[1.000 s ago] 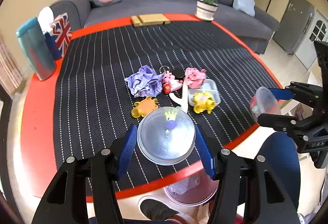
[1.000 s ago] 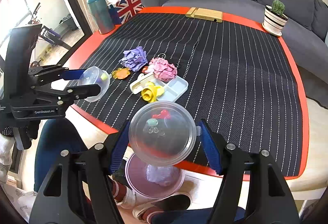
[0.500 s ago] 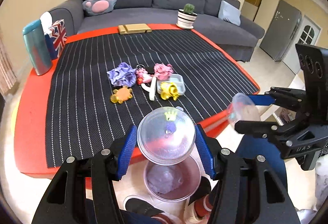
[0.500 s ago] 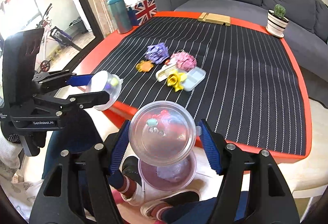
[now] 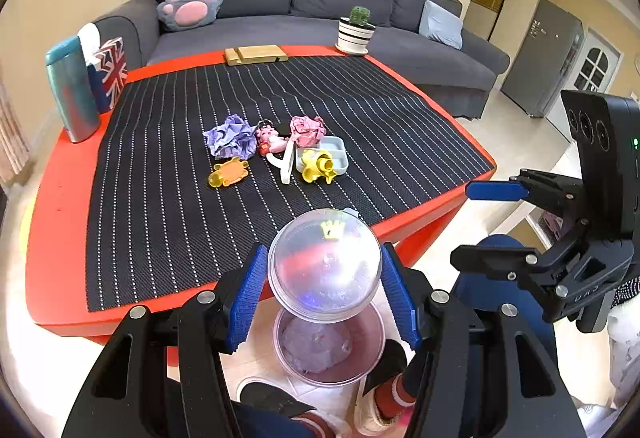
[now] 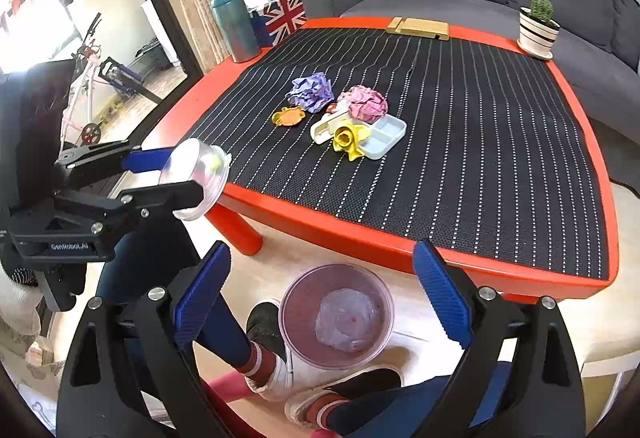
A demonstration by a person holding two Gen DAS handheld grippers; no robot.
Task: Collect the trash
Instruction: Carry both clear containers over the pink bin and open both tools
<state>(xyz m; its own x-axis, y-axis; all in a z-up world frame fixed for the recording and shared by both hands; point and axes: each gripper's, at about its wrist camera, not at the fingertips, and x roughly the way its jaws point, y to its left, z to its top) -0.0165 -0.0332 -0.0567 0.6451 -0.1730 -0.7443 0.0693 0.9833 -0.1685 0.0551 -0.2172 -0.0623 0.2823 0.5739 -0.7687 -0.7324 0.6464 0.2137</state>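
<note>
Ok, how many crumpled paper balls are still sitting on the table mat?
2. A purple paper ball lies left of the toy cluster, and a pink paper ball sits just right of it, beside the divided tray. Smaller scraps could hide behind the toys.

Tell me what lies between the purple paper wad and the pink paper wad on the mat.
A small pink-and-red doll figure lies between the purple wad and pink wad, clearest in the left wrist view.

Open floor around the pink bin, but feet crowd its near side. Red table edge just behind it. Mid-table clutter: purple paper wad, pink wad, tray; striped mat bare elsewhere.
</note>
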